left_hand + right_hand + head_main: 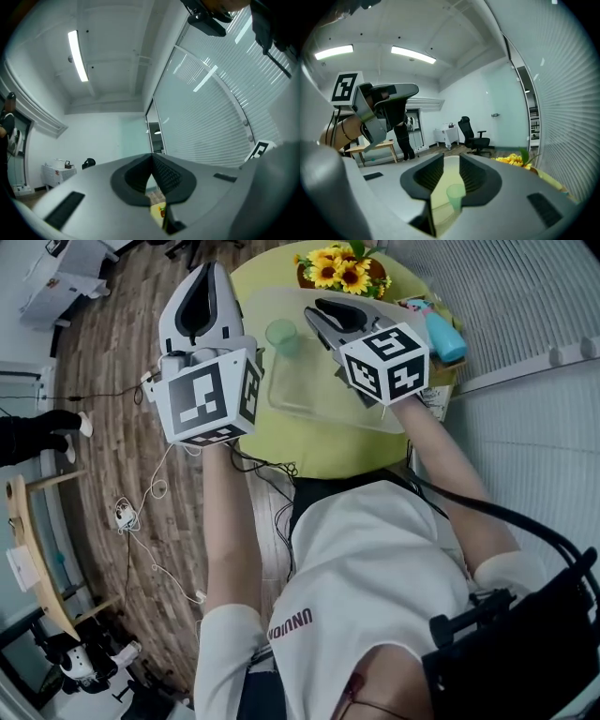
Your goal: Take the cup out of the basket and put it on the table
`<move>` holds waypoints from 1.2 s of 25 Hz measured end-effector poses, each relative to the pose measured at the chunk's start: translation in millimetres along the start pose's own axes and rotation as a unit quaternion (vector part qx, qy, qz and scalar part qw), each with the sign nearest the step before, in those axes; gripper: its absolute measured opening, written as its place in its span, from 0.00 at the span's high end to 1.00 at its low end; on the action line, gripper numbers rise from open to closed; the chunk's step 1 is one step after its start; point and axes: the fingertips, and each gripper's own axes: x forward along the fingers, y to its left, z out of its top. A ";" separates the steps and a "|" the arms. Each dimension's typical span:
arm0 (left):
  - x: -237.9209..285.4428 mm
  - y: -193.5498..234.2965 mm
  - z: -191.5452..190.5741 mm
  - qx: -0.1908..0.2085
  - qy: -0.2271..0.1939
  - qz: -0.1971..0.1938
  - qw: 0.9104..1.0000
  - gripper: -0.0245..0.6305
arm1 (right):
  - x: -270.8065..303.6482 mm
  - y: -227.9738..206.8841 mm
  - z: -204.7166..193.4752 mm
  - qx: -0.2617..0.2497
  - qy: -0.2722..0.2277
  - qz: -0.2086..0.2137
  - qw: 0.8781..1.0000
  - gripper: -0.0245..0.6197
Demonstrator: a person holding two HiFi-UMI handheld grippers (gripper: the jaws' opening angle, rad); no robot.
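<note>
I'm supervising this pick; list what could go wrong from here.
The open right gripper points at the light-looking green cup in the clear basket; an off-centre close could tip it.
The cup stands near the basket's wall, so a jaw may catch that wall.
The sunflowers stand just beyond; an overshoot might brush them.

Round yellow table (323, 454), sunflowers (339, 270), clear basket (300, 395)

Cup (281, 336) seemingly inside basket (302, 397), on table (323, 454).

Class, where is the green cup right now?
In the head view, the green cup stands at the clear basket's far left corner, between the left gripper and the right gripper.
</note>
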 end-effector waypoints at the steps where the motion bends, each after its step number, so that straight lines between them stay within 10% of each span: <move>1: 1.4 -0.1 2.3 -0.002 -0.001 -0.006 1.000 0.94 | 0.8 1.2 -1.6 0.003 0.008 0.001 1.000 0.78; 30: 74.1 36.1 -84.4 -0.060 0.033 -0.119 0.991 0.94 | 113.0 -56.3 -149.2 0.084 0.231 -0.101 0.964 0.77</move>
